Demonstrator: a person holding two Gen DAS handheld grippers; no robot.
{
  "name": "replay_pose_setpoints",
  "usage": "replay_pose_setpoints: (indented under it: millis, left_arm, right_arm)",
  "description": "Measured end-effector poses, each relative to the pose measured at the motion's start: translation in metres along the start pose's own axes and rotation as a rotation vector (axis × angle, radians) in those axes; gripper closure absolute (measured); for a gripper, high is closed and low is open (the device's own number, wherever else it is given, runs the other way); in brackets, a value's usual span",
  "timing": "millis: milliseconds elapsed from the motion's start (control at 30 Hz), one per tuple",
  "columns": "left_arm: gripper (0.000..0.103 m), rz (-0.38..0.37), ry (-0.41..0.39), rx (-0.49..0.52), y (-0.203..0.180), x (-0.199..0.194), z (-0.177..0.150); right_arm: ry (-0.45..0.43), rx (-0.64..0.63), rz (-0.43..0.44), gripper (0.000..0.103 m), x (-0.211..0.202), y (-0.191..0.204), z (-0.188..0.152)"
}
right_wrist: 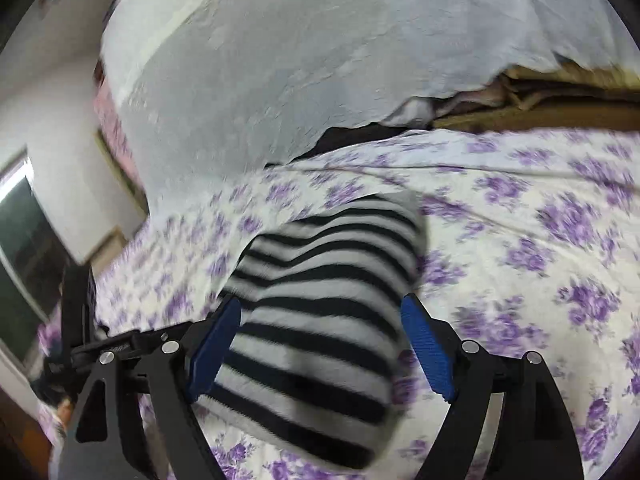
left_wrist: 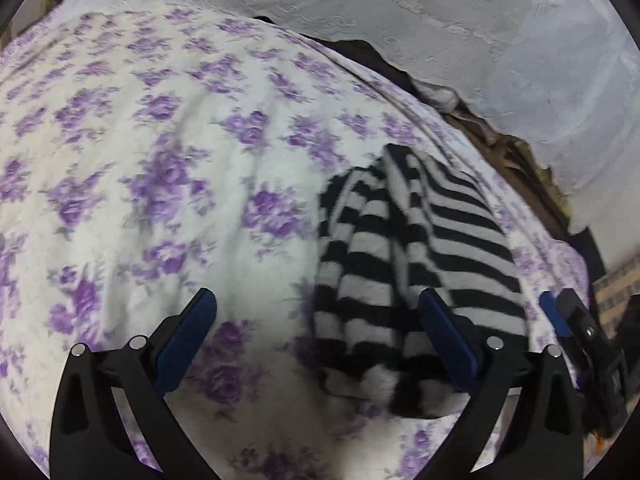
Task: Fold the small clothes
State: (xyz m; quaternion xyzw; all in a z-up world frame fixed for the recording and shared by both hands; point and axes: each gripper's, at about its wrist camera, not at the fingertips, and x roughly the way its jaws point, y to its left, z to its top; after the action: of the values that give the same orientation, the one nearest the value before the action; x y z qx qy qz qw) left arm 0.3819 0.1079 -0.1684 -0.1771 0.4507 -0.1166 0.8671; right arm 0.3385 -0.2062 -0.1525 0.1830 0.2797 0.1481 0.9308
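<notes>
The left hand-held gripper (left_wrist: 316, 332) hovered with its blue-padded fingers spread wide over the white bedsheet printed with purple flowers (left_wrist: 160, 160), holding nothing; its right pad sat at the edge of the black-and-white striped fuzzy knit garment (left_wrist: 416, 264). That garment lay bunched in a loose heap on the bed (folds overlapping, its shape hard to read). In the right wrist view the right hand-held gripper (right_wrist: 320, 344) also stood open, straddling the striped heap (right_wrist: 320, 304) without pinching it. Behind hung a white lace-patterned cloth (right_wrist: 280, 60).
</notes>
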Motion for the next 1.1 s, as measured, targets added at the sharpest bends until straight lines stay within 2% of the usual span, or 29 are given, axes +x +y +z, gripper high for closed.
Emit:
replay_pose_setpoints:
  millis: [167,267,400,467,500,567,700,733,800,867,933,1000,1033,1100]
  left_arm:
    - [0.005,-0.063,0.041,-0.026,-0.002,0.015,-0.001]
    - [0.005,-0.086,0.038,-0.033,-0.001,0.018,0.002]
    - [0.005,-0.067,0.007,-0.004,-0.005,0.01,0.001]
    - [0.005,-0.021,0.001,0.026,-0.01,0.01,0.0]
    - [0.005,-0.008,0.004,0.027,-0.009,0.011,-0.002]
    - [0.004,-0.003,0.027,0.011,-0.004,0.017,-0.003]
    - [0.004,0.022,0.023,0.011,-0.004,0.015,-0.005]
    - [0.004,0.031,0.007,0.013,-0.005,0.01,-0.006]
    - [0.005,0.066,-0.086,0.055,-0.017,-0.014,-0.007]
    - [0.005,0.07,-0.169,0.107,-0.031,-0.035,-0.01]
    - [0.005,0.059,-0.207,0.157,-0.045,-0.045,-0.013]
    - [0.005,0.083,-0.205,0.212,-0.057,-0.042,-0.019]
    - [0.005,0.131,-0.189,0.244,-0.063,-0.031,-0.022]
    - [0.004,0.276,-0.088,0.306,-0.065,0.012,-0.028]
  right_arm:
    - [0.085,0.224,0.13,0.02,0.016,-0.043,-0.004]
    - [0.112,0.262,0.161,0.02,0.023,-0.047,-0.008]
    - [0.095,0.197,0.123,0.02,0.02,-0.033,-0.008]
    - [0.143,0.138,0.033,0.021,0.027,-0.024,-0.013]
    - [0.186,0.139,0.018,0.021,0.037,-0.024,-0.022]
    - [0.201,0.172,0.042,0.019,0.047,-0.029,-0.036]
    - [0.178,0.146,0.018,0.019,0.039,-0.024,-0.036]
    - [0.157,0.14,0.006,0.023,0.033,-0.021,-0.036]
    - [0.089,0.063,-0.043,0.035,0.017,-0.006,-0.033]
    - [0.012,-0.047,-0.094,0.057,0.002,0.015,-0.033]
    - [-0.003,-0.12,-0.089,0.065,-0.003,0.03,-0.038]
    - [-0.005,-0.157,-0.127,0.067,-0.002,0.034,-0.043]
    - [0.001,-0.175,-0.145,0.066,-0.001,0.035,-0.045]
    - [0.029,-0.175,-0.161,0.065,0.004,0.03,-0.048]
